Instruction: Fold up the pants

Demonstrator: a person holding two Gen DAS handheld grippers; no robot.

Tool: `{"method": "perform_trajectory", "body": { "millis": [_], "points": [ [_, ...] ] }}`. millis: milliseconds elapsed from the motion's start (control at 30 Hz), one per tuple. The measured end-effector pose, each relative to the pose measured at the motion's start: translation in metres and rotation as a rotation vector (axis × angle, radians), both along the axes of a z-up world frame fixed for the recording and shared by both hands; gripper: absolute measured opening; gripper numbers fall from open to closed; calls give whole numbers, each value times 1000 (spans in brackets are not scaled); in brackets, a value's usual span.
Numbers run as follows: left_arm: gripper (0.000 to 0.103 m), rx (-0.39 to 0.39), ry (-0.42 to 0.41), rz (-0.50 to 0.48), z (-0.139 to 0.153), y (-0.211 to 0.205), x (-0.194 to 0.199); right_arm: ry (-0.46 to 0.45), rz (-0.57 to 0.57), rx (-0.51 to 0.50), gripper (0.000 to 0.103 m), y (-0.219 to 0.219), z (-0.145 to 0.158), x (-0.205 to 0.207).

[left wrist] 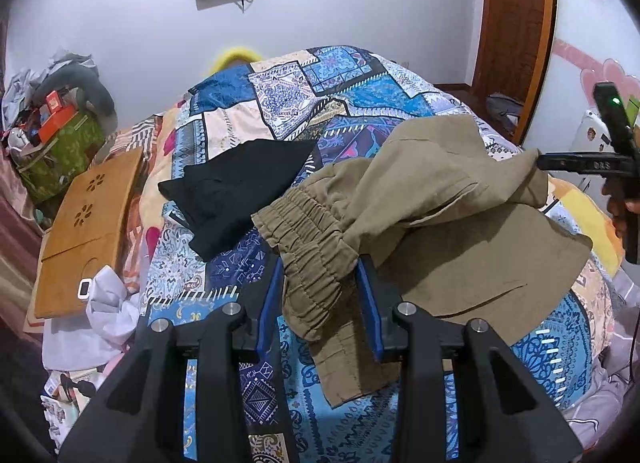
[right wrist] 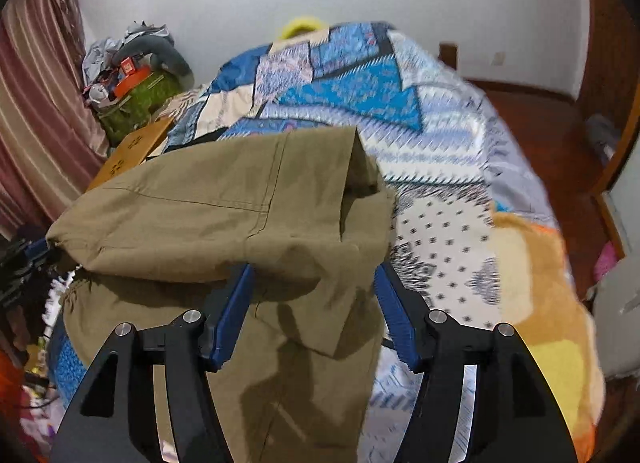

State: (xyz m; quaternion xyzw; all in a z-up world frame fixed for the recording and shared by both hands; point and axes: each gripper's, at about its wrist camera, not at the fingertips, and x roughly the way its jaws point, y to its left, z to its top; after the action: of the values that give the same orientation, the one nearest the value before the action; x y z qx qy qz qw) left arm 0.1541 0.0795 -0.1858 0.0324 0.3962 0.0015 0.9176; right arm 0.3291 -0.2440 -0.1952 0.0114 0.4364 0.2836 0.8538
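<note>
Khaki pants (left wrist: 432, 223) hang between my two grippers above a patchwork bed cover (left wrist: 280, 103). My left gripper (left wrist: 320, 283) holds the gathered elastic waistband (left wrist: 308, 231) between its blue pads. My right gripper (right wrist: 314, 295) holds the other end of the pants (right wrist: 224, 215), folded over and drooping in front of it. The right gripper also shows at the right edge of the left wrist view (left wrist: 580, 163). The lower layer of the pants (right wrist: 304, 383) lies on the bed.
A folded black garment (left wrist: 236, 191) lies on the bed beyond the khaki pants. A wooden lap tray (left wrist: 84, 231) sits at the bed's left side, with white cloth (left wrist: 108, 311) beside it. A cluttered green box (left wrist: 60, 143) stands by the wall.
</note>
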Motion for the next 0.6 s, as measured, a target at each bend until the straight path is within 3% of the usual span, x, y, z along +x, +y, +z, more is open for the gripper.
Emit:
{"method": "perform_trajectory", "body": {
  "millis": [67, 133, 200, 233, 367, 500, 600],
  "points": [
    [36, -1, 9, 1, -2, 1, 1, 15, 19, 22, 58, 2, -4, 5],
    [36, 0, 15, 1, -3, 1, 3, 14, 43, 37, 45, 6, -5, 5],
    [36, 9, 15, 4, -3, 1, 4, 6, 54, 34, 17, 10, -4, 2],
    [36, 12, 15, 6, -2, 1, 4, -4, 54, 29, 10, 11, -4, 0],
    [35, 18, 0, 2, 4, 0, 5, -94, 20, 27, 7, 7, 12, -14],
    [33, 69, -32, -29, 16, -11, 1, -220, -33, 49, 6, -14, 46, -45],
    [31, 73, -60, -53, 25, -17, -7, -255, -55, 44, 6, -29, 60, -65]
  ]
}}
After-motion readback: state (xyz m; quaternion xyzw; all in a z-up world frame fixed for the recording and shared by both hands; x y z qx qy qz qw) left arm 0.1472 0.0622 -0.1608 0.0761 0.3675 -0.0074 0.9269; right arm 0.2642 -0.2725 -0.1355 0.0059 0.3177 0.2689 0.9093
